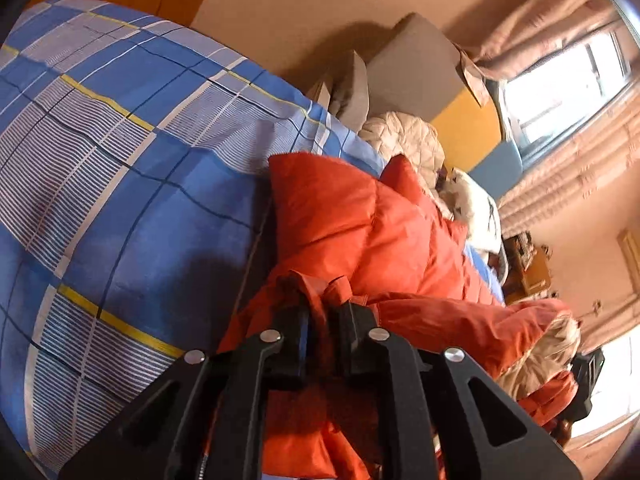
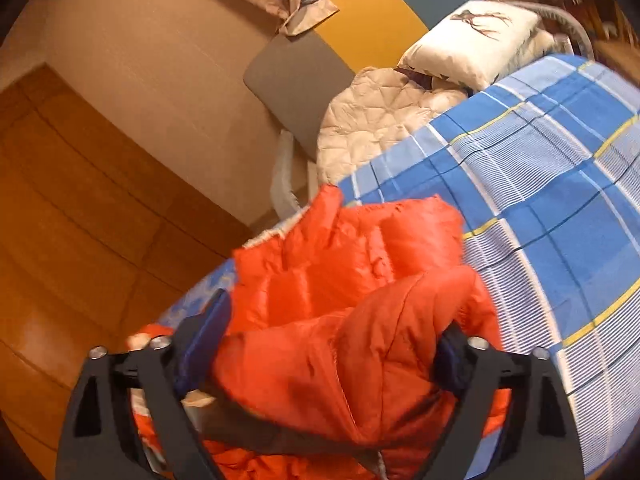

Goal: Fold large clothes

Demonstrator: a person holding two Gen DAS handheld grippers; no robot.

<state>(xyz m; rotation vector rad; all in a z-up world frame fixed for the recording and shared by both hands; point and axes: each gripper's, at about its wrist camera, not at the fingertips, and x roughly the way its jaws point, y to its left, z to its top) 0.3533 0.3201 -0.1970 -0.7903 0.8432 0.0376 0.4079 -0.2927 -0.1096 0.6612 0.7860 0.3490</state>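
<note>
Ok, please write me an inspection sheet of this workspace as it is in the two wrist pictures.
Surface: bed with a blue plaid sheet, mostly bare beside the garment.
Job's things: orange down jacket lies bunched at the bed's edge, not yet folded flat.
Clutter: beige quilted garment and white printed pillow near the headboard.
Grippers: left gripper shut on a pinch of jacket fabric; right gripper wide apart around a bulky fold, with its fingers at the fold's sides.
Cables: nothing seen.
Surroundings: wooden floor, beige wall, curtains and bright window.
</note>
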